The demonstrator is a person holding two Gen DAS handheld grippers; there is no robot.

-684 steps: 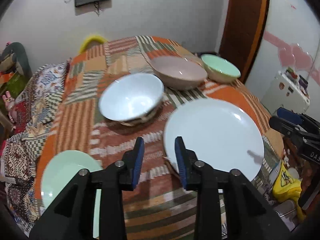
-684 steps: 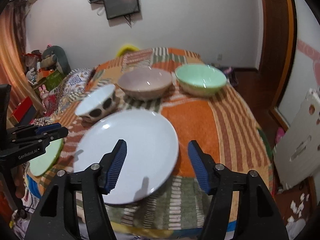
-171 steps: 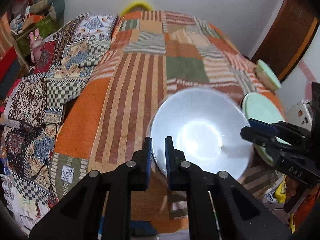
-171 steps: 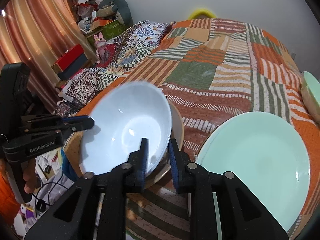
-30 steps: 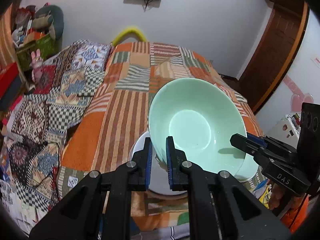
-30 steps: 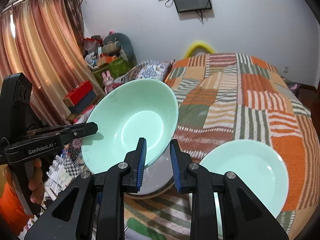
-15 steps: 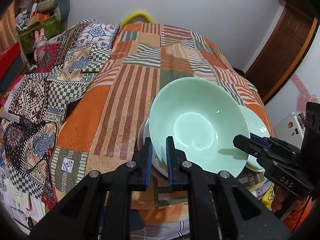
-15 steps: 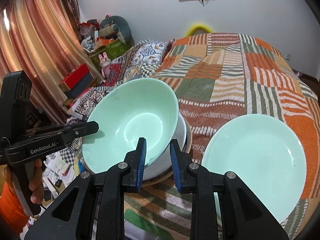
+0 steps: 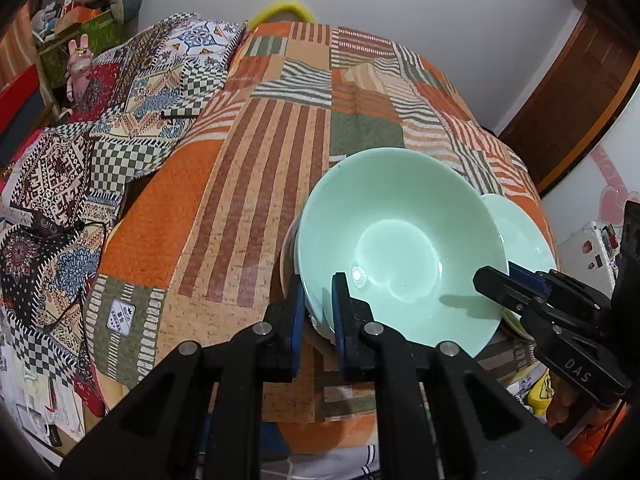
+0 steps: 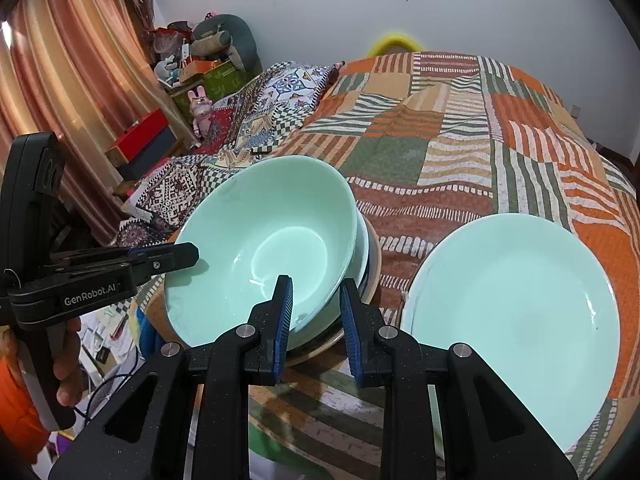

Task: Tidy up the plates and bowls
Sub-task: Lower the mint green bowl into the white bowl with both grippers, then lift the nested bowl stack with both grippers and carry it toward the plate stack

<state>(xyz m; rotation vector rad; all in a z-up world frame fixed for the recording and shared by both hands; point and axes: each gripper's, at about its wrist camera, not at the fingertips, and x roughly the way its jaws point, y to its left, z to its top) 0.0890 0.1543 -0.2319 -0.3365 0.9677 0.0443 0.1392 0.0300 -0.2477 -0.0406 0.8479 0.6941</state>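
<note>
A mint green bowl (image 9: 400, 248) (image 10: 264, 240) rests nested on a stack of a white bowl (image 10: 362, 256) and a tan bowl at the bed's near edge. My left gripper (image 9: 318, 304) straddles its near-left rim, jaws close on the rim. My right gripper (image 10: 316, 308) straddles the opposite rim with a wider gap and shows in the left wrist view (image 9: 508, 284). The left gripper shows in the right wrist view (image 10: 176, 254). A mint green plate (image 10: 512, 312) (image 9: 520, 236) lies on the bed to the right of the stack.
The patchwork bedspread (image 9: 280, 120) covers the bed. A second patterned quilt (image 9: 120, 100) lies on the left side. Boxes and toys (image 10: 192, 68) stand by the curtain at left. A wooden door (image 9: 580, 92) is at right.
The green bowl has come down from the air onto the stacked bowls. My right gripper's jaws have opened wider around the rim.
</note>
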